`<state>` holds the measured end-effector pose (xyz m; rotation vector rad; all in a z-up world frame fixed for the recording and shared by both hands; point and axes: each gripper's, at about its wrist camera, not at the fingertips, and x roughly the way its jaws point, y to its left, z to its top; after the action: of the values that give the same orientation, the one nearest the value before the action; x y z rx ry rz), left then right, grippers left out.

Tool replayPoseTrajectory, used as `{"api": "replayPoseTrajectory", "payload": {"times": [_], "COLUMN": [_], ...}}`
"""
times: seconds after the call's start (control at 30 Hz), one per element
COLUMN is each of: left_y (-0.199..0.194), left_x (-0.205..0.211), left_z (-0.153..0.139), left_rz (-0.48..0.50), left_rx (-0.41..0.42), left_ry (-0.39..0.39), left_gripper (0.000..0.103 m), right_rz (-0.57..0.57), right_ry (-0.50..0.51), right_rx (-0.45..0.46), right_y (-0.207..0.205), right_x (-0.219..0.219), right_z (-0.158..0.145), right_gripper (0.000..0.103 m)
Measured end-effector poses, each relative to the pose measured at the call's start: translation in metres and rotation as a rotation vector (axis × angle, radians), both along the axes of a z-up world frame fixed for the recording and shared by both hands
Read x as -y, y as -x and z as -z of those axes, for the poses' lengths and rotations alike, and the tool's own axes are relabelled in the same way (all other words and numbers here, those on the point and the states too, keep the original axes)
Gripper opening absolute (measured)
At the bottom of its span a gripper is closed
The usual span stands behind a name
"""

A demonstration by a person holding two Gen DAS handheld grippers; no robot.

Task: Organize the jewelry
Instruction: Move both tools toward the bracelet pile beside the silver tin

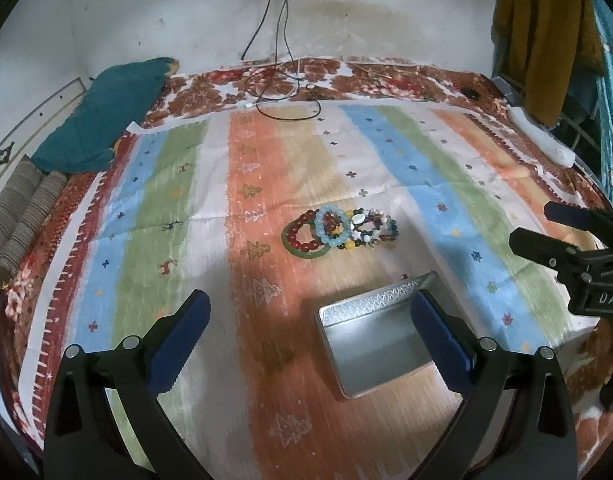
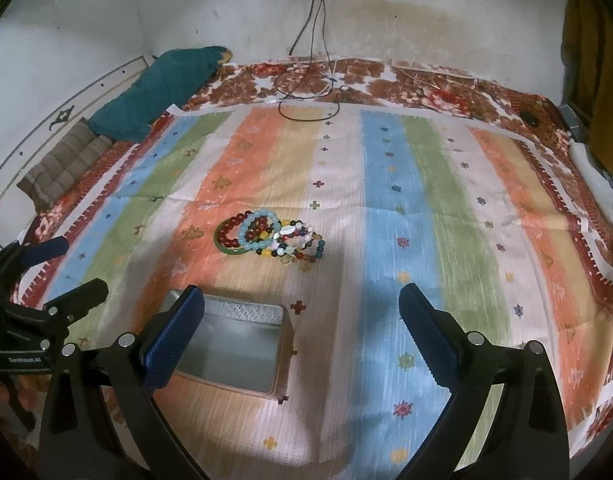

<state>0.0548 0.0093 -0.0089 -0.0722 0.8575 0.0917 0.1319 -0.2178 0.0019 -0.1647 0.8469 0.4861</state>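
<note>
A heap of bead bracelets [image 1: 340,230] [image 2: 272,236] lies on the striped cloth: dark red beads, pale blue beads, a green bangle and mixed-colour strands. An open metal box [image 1: 372,344] [image 2: 230,350], empty inside, sits nearer to me than the heap. My left gripper [image 1: 308,312] is open above the cloth, its right pad in front of the box's right wall. My right gripper [image 2: 302,306] is open too, its left pad overlapping the box's left side. Each gripper shows at the edge of the other's view, the right gripper [image 1: 546,226] and the left gripper [image 2: 80,268]. Neither holds anything.
The striped cloth [image 1: 246,184] [image 2: 406,184] covers a bed with a red floral blanket [image 1: 346,76]. A teal pillow [image 1: 106,116] and folded brown fabric [image 1: 22,212] lie at the left. Charger cables [image 1: 282,88] trail from a wall socket. A white object [image 1: 546,140] lies at the right edge.
</note>
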Motion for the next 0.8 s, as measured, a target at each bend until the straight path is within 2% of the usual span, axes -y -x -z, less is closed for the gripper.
{"api": "replayPoseTrajectory", "payload": {"times": [0.8], "left_y": [-0.073], "left_x": [-0.014], "left_z": [0.023], "left_rz": [-0.006], "left_rx": [-0.110], "left_ry": [0.022], "left_gripper": [0.097], "right_rz": [0.012], "right_ry": [0.038], "right_rx": [-0.107], "right_y": [-0.061], "right_x": [-0.025], "right_z": [0.025], "right_gripper": [0.099]}}
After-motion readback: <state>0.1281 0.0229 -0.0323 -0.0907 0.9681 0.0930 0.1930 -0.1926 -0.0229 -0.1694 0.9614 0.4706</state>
